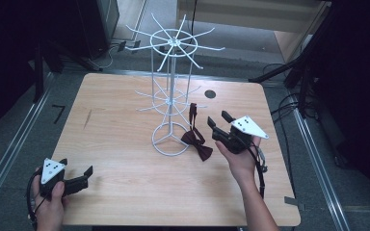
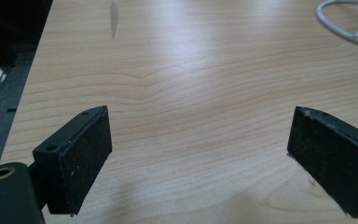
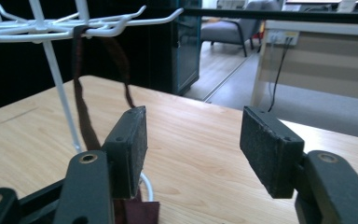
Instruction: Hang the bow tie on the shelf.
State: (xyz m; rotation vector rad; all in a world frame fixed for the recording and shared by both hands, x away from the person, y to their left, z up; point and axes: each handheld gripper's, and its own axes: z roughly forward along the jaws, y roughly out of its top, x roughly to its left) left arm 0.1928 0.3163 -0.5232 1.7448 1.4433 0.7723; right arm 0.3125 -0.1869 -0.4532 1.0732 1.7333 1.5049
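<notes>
At the lower left of the high view, the left gripper (image 1: 75, 174) rests with jaws spread wide over the bare pale wooden table (image 1: 120, 144), its hand cut off by the frame edge. At centre stands a white wire display rack (image 1: 171, 96). Right of its base hangs the dark red bow tie (image 1: 196, 139), its strap looped on a lower hook. The right gripper (image 1: 219, 121) sits just beside it, jaws released, nothing between them. Dark room edges hide detail.

We're seeing a brightly lit tabletop (image 1: 125, 144), surroundings dark at nine and three o'clock; soft glare at twelve in the left gripper view, nearest pads blurred.
</notes>
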